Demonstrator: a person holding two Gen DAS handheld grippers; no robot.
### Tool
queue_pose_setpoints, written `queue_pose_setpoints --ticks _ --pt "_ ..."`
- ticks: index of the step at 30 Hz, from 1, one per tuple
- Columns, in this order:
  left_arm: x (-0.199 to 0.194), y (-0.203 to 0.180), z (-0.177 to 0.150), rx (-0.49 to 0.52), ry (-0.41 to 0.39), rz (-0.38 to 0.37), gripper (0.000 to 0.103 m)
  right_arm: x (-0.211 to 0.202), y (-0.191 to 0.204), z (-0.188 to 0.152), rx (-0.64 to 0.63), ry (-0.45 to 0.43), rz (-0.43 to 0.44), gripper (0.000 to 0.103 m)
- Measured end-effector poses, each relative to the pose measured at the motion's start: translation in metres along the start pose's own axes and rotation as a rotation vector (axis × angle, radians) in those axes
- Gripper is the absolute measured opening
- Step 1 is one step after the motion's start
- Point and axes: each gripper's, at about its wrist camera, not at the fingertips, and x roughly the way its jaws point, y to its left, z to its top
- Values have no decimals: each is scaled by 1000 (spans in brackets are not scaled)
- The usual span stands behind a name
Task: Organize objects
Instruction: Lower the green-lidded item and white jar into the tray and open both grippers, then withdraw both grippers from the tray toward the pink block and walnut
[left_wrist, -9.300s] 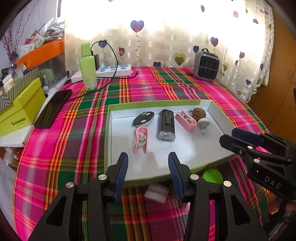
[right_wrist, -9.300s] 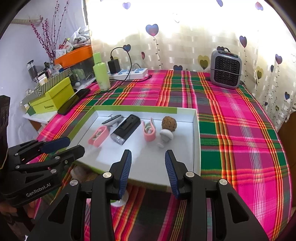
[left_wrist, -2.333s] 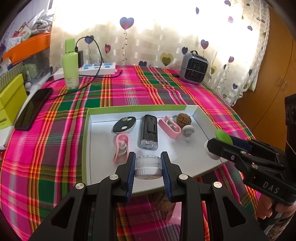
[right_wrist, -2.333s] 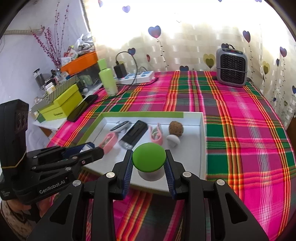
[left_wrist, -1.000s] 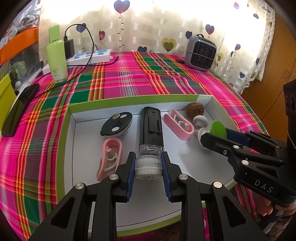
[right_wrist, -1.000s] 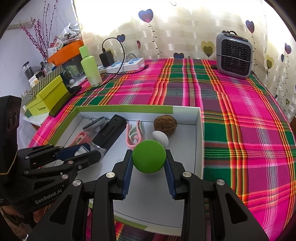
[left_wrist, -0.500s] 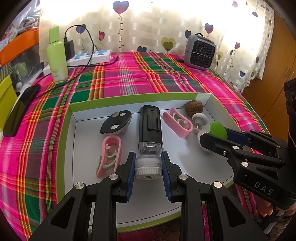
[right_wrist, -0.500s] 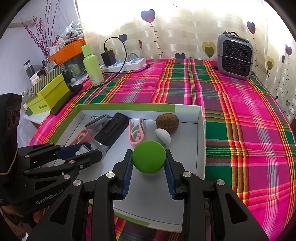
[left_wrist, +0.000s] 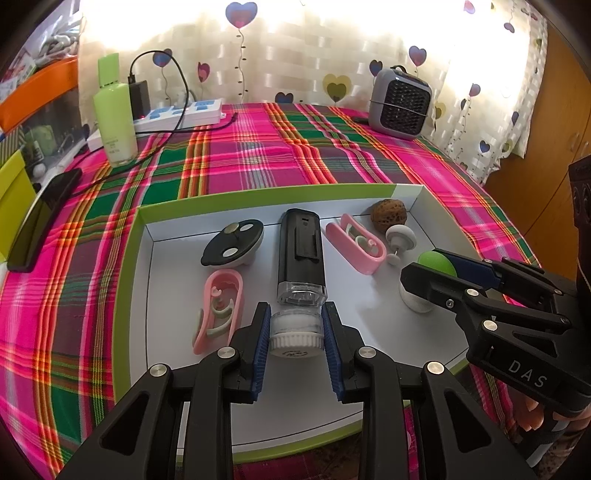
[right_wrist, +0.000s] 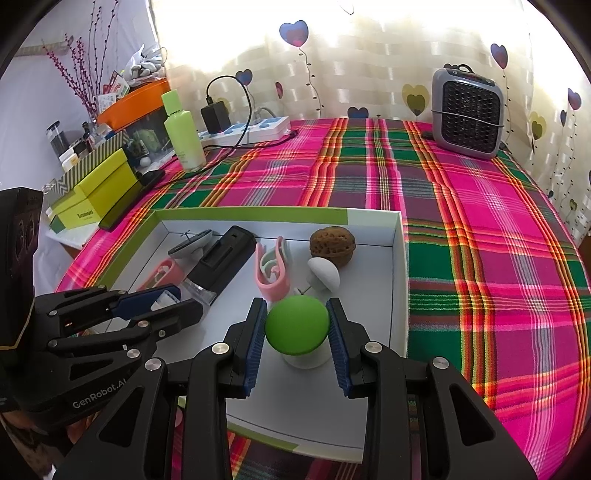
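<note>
My left gripper (left_wrist: 295, 334) is shut on a small white round jar (left_wrist: 295, 330), low over the white tray (left_wrist: 177, 218), just in front of the black rectangular device (left_wrist: 301, 251). My right gripper (right_wrist: 297, 332) has its jaws around a green-capped white jar (right_wrist: 298, 326) that seems to rest on the tray floor (right_wrist: 369, 321); small gaps show beside the cap. The green cap also shows in the left wrist view (left_wrist: 436, 263). In the tray lie two pink clips (left_wrist: 219, 310) (left_wrist: 356, 243), a black oval piece (left_wrist: 232, 247), a walnut (left_wrist: 388, 216) and a white mushroom knob (left_wrist: 400, 236).
The tray sits on a pink-green plaid tablecloth (right_wrist: 461, 221). A grey heater (right_wrist: 467, 112) stands at the back right. A green bottle (right_wrist: 183, 133), power strip (right_wrist: 243, 129), black phone (left_wrist: 40, 218) and yellow box (right_wrist: 96, 192) are on the left.
Both grippers lowered a little into the tray. The green-capped jar now seems set on the tray floor and the right jaws have eased slightly. The left jar stays gripped.
</note>
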Motion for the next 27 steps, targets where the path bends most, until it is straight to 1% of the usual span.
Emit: queue_pose_setpoints --ticks 1,5,8,9,11,12,13,15,18,23,27 --pt "0 0 0 0 0 -2 28 0 0 0 0 0 0 34" --pt "0 1 0 0 0 -1 36 0 1 -1 -4 1 -5 34" --pt "-1 1 0 0 0 6 38 -1 2 -2 -8 1 -11 34" --pt "-1 1 -1 1 -1 11 41 -1 3 -2 -9 1 -13 35" --pt "-2 2 -1 -2 -1 11 43 -1 3 -2 -11 1 -12 39" --pt "-3 2 -1 -5 -1 10 44 -2 3 -3 -9 -1 -9 42" --pt "-3 3 -2 -8 -1 14 44 -3 3 -3 -9 -3 -5 43" --pt "-5 3 -2 -6 -7 22 46 -5 4 -3 -9 -7 -1 43" --pt "-7 3 -3 -13 -10 14 48 -6 5 -4 -12 -12 -12 43" --pt "-10 3 -6 -15 -12 24 49 -8 6 -5 -10 -14 -13 43" --pt "-18 3 -7 -17 -29 23 49 -14 9 -7 -2 -28 -13 43"
